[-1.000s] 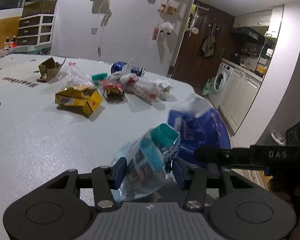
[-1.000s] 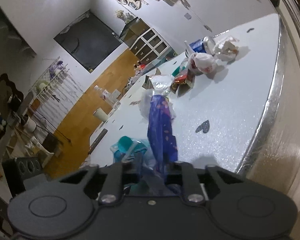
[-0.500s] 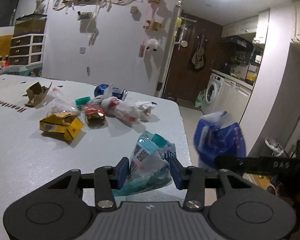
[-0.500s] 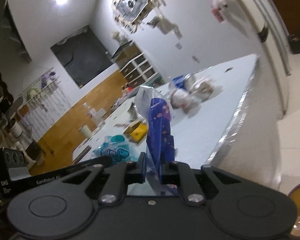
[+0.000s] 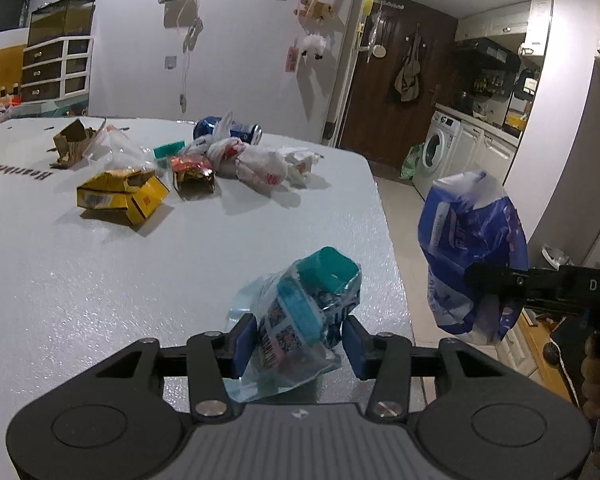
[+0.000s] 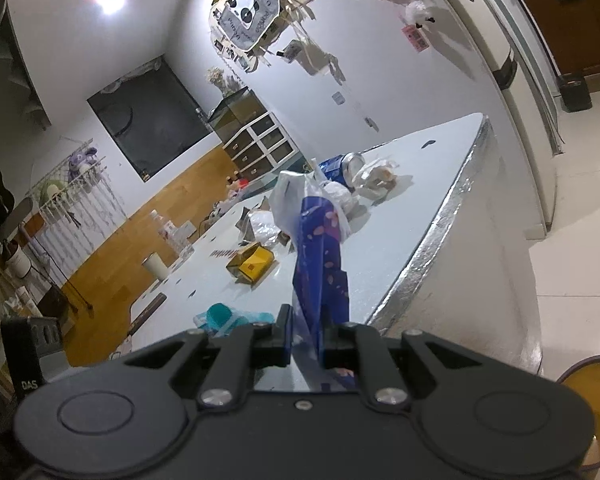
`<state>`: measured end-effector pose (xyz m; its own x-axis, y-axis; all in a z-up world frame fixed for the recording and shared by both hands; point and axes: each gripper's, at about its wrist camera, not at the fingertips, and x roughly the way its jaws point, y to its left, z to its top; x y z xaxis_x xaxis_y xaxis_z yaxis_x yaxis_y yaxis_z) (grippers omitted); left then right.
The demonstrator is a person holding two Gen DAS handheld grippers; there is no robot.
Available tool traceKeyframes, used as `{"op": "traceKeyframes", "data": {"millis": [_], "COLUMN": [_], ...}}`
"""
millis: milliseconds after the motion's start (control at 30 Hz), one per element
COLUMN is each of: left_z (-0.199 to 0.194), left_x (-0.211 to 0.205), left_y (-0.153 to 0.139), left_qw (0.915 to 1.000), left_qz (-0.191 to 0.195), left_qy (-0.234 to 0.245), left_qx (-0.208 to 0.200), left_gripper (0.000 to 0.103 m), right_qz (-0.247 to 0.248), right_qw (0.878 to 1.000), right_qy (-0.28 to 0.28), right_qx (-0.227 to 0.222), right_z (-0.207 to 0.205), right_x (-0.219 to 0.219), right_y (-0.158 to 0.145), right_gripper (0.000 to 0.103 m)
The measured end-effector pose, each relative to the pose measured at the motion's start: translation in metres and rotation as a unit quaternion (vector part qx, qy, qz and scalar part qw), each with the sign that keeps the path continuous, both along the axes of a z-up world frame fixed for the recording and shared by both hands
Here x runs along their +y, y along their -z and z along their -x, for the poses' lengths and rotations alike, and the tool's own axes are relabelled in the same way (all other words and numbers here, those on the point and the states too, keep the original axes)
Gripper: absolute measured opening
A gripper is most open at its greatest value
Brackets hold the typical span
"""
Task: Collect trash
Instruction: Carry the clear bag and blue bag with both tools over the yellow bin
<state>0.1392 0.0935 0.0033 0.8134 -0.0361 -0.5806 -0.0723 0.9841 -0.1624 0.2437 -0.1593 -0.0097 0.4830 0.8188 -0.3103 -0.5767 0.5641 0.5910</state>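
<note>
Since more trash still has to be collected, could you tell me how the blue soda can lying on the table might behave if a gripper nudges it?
The blue can lies on its side, so it would probably roll. It looks like thin metal, likely light and easily dented. The crumpled white bags crowded against it might stop the roll.

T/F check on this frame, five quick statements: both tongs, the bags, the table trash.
1. The right tongs are shut on the blue bag. True.
2. The blue bag lies on the table. False: it hangs in the air past the table edge.
3. The left tongs have a clear bag with a teal cap between them. True.
4. The yellow box is in the right tongs. False: it sits on the table.
5. A blue can lies at the far end of the trash pile. True.
</note>
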Motion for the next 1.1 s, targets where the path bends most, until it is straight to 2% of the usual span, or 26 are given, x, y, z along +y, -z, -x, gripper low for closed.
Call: {"op": "traceKeyframes", "data": {"millis": [67,200,333,567,733,900,1100], "left_z": [-0.002,-0.005,-0.009,-0.007,-0.006,-0.012,-0.022], "left_x": [-0.002,-0.002,-0.003,-0.01,-0.023,-0.045,-0.08], "left_y": [0.003,0.007,0.014,0.01,-0.003,-0.018,-0.024], "left_qw": [1.0,1.0,0.9997,0.9996,0.9993,0.9981,0.9966], "left_qz": [-0.009,-0.008,-0.014,-0.027,-0.025,-0.03,-0.038], "left_qy": [-0.001,-0.003,-0.006,-0.006,-0.007,0.001,0.028], "left_qx": [0.004,0.004,0.017,0.006,-0.026,-0.055,-0.068], "left_gripper": [0.055,0.056,0.063,0.055,0.054,0.054,0.054], "right_qz": [0.002,0.01,0.022,0.024,0.024,0.028,0.047], "right_qw": [1.0,1.0,1.0,1.0,1.0,0.999,0.996], "right_qy": [-0.003,-0.008,-0.015,-0.018,-0.01,0.016,0.067], "right_qx": [0.001,0.005,0.008,0.004,0.001,-0.014,-0.04], "right_z": [0.001,0.001,0.001,0.003,0.003,0.005,0.012], "right_x": [0.003,0.009,0.017,0.02,0.015,-0.002,-0.039], "right_y": [0.001,0.005,0.009,0.008,0.007,0.001,-0.006], "right_gripper": [0.012,0.012,0.012,0.012,0.012,0.012,0.012]}}
